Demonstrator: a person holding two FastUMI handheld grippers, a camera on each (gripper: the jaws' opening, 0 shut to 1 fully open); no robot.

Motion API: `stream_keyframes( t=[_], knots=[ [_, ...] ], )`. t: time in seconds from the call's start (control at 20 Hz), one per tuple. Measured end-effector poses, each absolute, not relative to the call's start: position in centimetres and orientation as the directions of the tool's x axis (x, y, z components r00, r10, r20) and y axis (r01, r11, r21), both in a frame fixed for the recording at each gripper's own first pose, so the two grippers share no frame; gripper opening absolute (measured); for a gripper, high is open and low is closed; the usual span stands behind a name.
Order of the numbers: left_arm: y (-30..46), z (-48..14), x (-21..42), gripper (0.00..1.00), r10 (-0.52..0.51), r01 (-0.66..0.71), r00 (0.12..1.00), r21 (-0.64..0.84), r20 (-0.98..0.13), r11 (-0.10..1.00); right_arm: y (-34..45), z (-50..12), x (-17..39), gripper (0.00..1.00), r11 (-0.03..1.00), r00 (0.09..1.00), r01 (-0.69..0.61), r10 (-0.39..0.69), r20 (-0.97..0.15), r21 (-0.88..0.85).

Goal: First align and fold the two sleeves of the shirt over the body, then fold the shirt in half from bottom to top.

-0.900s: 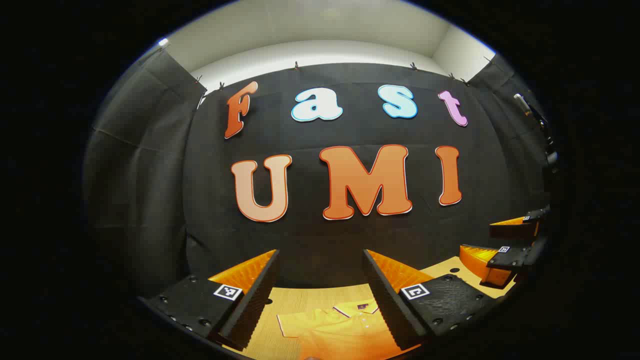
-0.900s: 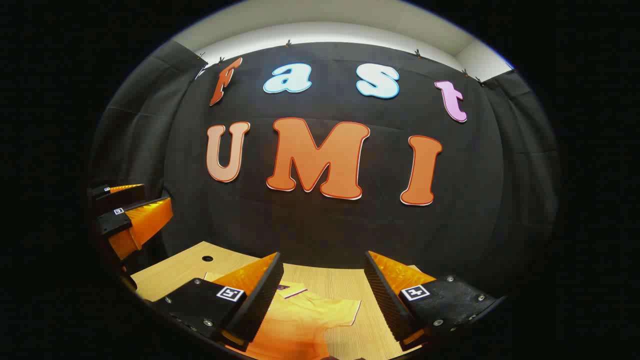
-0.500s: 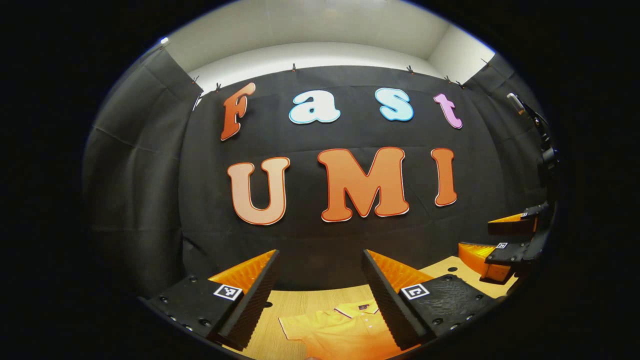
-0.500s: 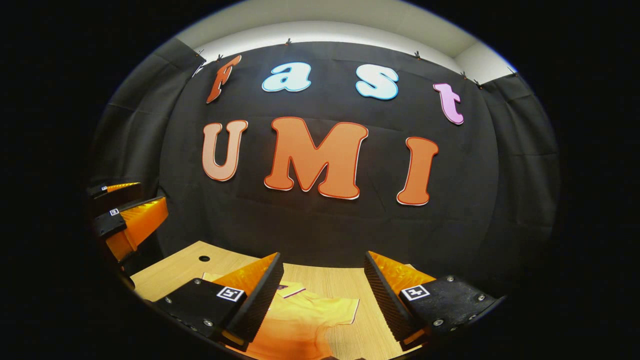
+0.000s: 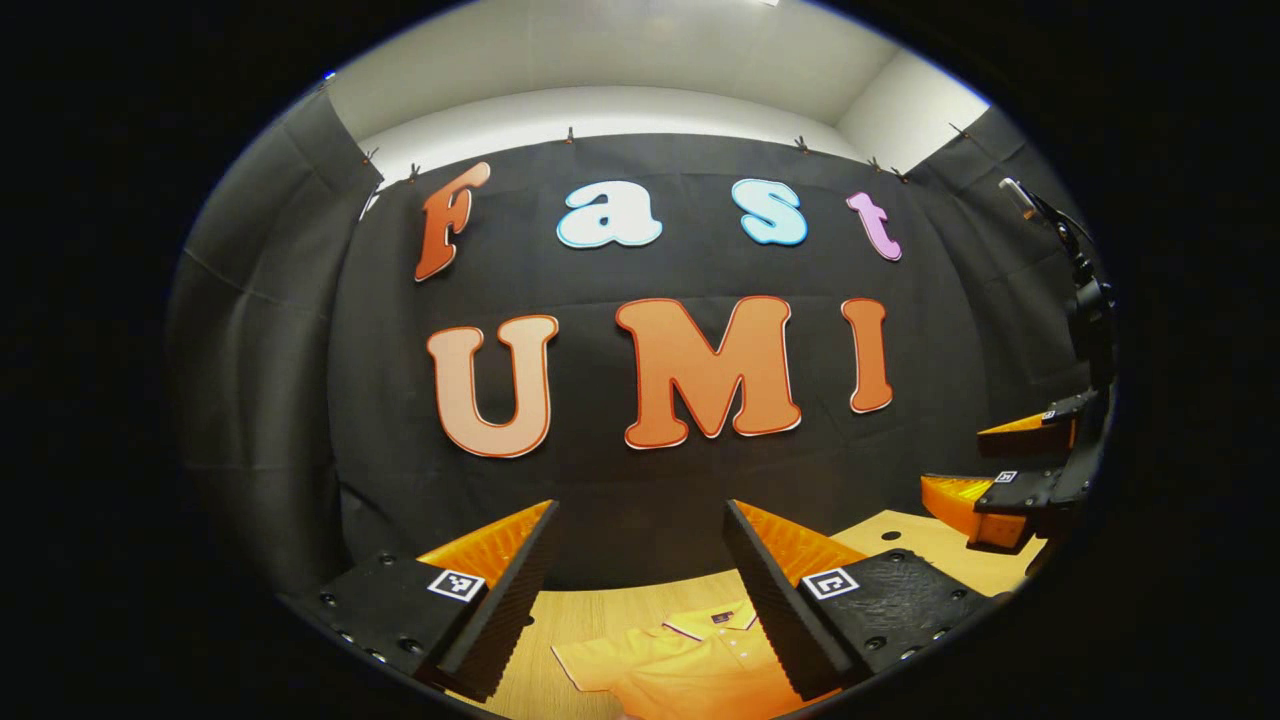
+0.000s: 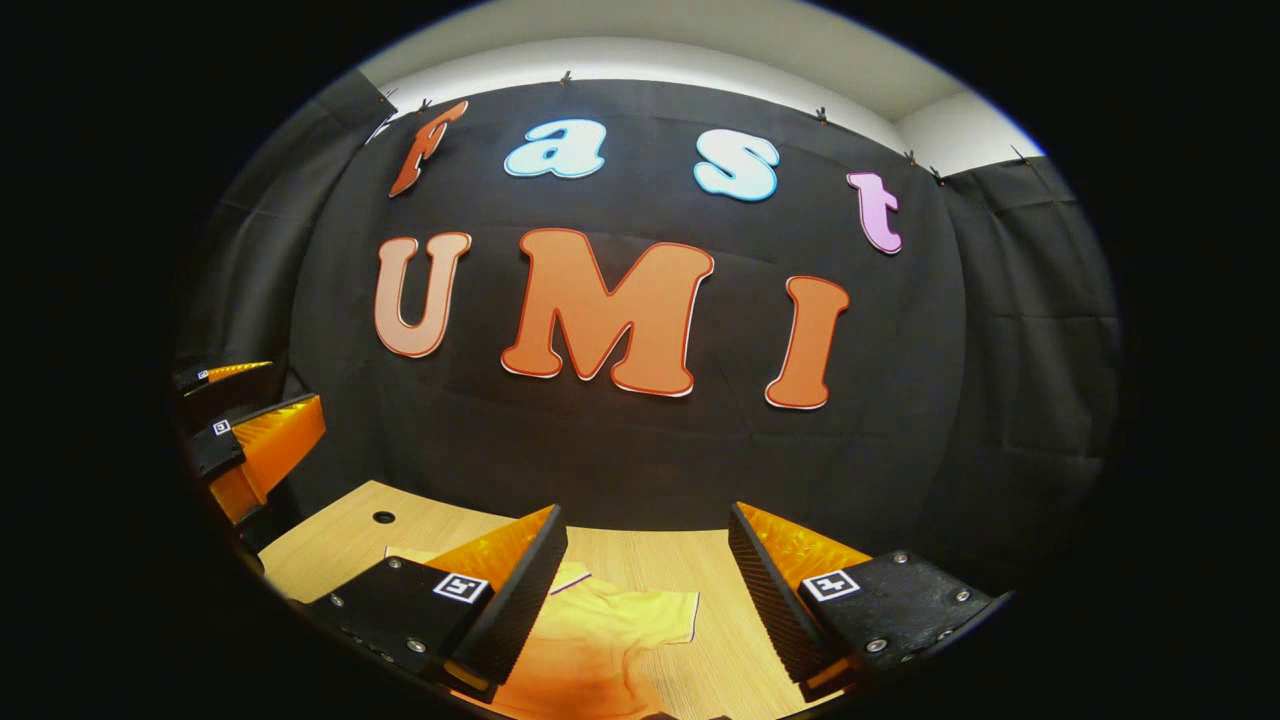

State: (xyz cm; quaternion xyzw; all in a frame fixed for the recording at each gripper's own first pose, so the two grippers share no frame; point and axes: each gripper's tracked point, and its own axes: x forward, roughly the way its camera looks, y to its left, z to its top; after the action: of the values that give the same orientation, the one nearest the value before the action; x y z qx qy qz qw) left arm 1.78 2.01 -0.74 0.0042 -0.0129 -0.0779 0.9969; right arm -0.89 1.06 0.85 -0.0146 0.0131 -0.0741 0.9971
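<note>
So we're at the very start, sleeves not folded yet: the yellow shirt lies flat on the table, both the left tool and right tool hang above it with fingers spread and empty, so next I'd guess they drop onto the sleeves.

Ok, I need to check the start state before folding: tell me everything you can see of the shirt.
The shirt is an orange-yellow polo of soft cloth with a collar, dark piping and a buttoned placket. It lies flat and unfolded on the wooden table, collar toward the wall, short sleeves spread out. Neither claw touches it; both hover open above.
</note>
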Motion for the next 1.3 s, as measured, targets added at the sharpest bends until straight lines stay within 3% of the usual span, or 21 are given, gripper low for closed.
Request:
stream_keyframes(
  t=[0.15, 0.45, 0.8, 1.15, 1.3],
  knots=[
    [1.9, -1.4, 1.6, 0.99, -0.171, 0.171, 0.985, 0.009, 0.009, 0.985, 0.5, -0.3, -0.8, 0.98, 0.985, 0.984, 0.170, -0.170, -0.048, -0.014],
    [3.4, -0.2, 0.9, 0.99, -0.073, 0.072, 0.997, 0.031, 0.029, 0.997, -1.9, -3.7, 2.3, 0.98, 0.989, 0.981, 0.143, -0.137, -0.134, 0.033],
    [3.9, -0.1, 0.6, 0.99, 0.018, -0.019, 1.000, 0.058, 0.025, 0.998, -4.9, -9.5, 8.1, 0.99, 0.989, 0.941, 0.124, -0.094, -0.325, 0.074],
    [2.6, -0.8, -1.0, 0.99, 0.055, -0.053, 0.998, 0.105, -0.012, 0.993, -7.8, -20.4, 11.7, 0.99, 0.979, 0.759, 0.159, -0.038, -0.650, 0.129],
    [3.4, -1.8, -2.2, 0.99, 0.108, -0.102, 0.993, 0.114, -0.046, 0.988, -8.2, -23.2, 13.0, 0.99, 0.972, 0.683, 0.168, 0.007, -0.730, 0.166]
  ],
)
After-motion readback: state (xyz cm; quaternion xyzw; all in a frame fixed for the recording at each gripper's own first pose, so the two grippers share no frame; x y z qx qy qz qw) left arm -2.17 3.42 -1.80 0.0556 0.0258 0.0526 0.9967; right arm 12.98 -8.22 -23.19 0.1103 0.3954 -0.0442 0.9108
